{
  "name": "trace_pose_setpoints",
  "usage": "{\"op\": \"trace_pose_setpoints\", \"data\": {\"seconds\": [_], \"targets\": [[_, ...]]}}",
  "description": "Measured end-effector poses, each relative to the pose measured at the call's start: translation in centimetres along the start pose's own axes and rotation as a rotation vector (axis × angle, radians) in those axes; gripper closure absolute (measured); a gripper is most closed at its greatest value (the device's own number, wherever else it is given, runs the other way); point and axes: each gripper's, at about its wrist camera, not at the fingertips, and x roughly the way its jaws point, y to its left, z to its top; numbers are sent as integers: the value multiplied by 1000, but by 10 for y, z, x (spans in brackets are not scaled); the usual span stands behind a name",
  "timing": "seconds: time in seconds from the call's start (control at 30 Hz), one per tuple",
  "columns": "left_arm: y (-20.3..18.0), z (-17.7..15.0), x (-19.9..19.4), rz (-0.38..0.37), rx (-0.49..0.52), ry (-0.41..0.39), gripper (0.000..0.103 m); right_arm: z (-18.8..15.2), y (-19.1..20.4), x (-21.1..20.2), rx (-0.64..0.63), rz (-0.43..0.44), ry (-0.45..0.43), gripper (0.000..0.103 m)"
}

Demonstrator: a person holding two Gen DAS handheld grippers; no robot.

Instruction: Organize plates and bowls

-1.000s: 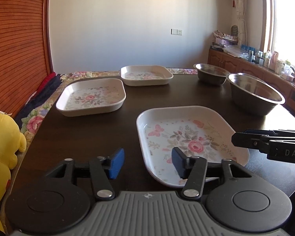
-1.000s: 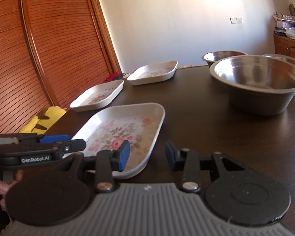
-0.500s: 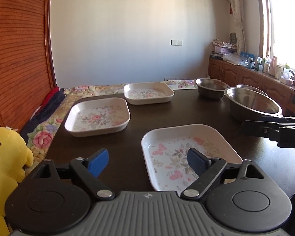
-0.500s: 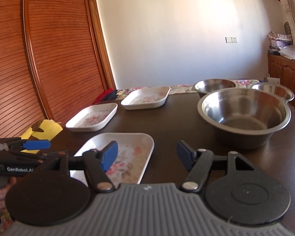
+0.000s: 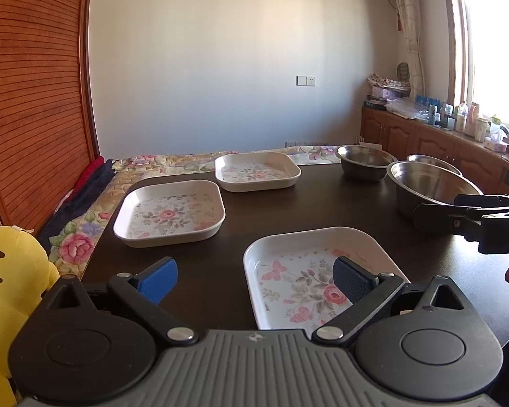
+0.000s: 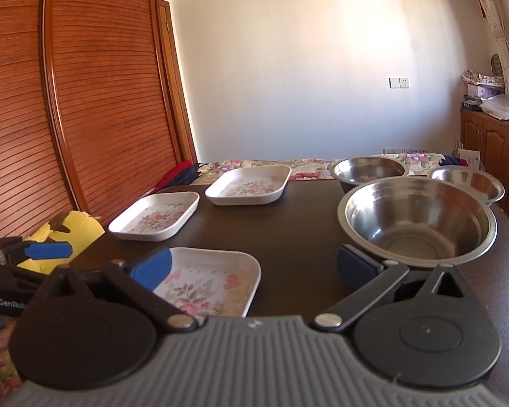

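Dark counter (image 5: 288, 203) holds three flowery plates, one near (image 5: 308, 271) and two farther back (image 5: 169, 213) (image 5: 258, 171), and three metal bowls, a big one (image 6: 417, 220) in front of two smaller ones (image 6: 368, 169) (image 6: 468, 181). Both the left gripper (image 5: 254, 279) and the right gripper (image 6: 254, 264) have just been opening, and now their jaws are wide with nothing between them. I think the sorting is only about to start, since every dish lies apart and nothing is stacked yet.
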Motion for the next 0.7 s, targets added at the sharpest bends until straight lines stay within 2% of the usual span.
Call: {"op": "trace_pose_setpoints", "data": {"seconds": [0.33,0.7], "targets": [[11,8,18,18,15,11,2,11,5,9,-31,27,11,0],[41,20,54,46,15,33,2,36,20,39,-72,119,35,0]]}}
